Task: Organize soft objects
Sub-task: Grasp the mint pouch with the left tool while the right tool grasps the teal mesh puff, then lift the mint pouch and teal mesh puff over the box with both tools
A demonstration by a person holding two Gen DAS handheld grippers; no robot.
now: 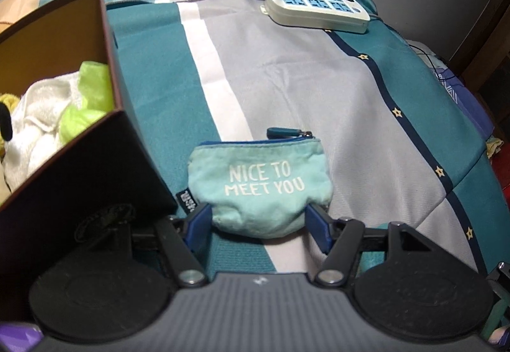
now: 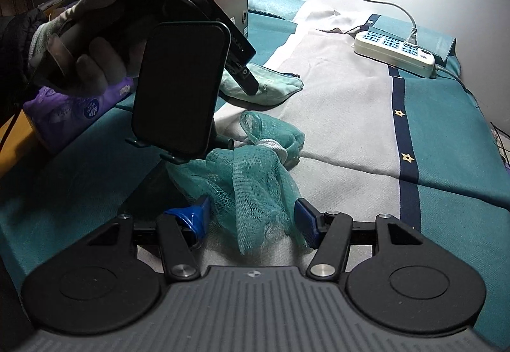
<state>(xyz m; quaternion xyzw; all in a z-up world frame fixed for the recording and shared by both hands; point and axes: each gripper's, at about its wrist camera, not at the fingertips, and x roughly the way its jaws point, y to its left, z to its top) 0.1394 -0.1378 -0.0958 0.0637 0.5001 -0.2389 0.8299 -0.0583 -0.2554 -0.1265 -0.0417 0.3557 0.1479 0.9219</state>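
Now picking step: left gripper (image 1: 258, 218) wide, around soft mint velvet pouch (image 1: 259, 184) beside dark cardboard box (image 1: 105, 141); needs closing, then lifting into box. Right gripper (image 2: 251, 218) half-open around teal mesh net bundle (image 2: 251, 180), pads apparently not pressing. Shown only by right view: gloved hand (image 2: 83, 43), purple tissue pack (image 2: 79, 106).

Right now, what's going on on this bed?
A person is tidying soft things with two handheld tools. The left tool straddles a mint pouch beside the box, which already holds a white towel. The right tool has a teal mesh sponge between its fingers; whether it's gripped isn't clear.
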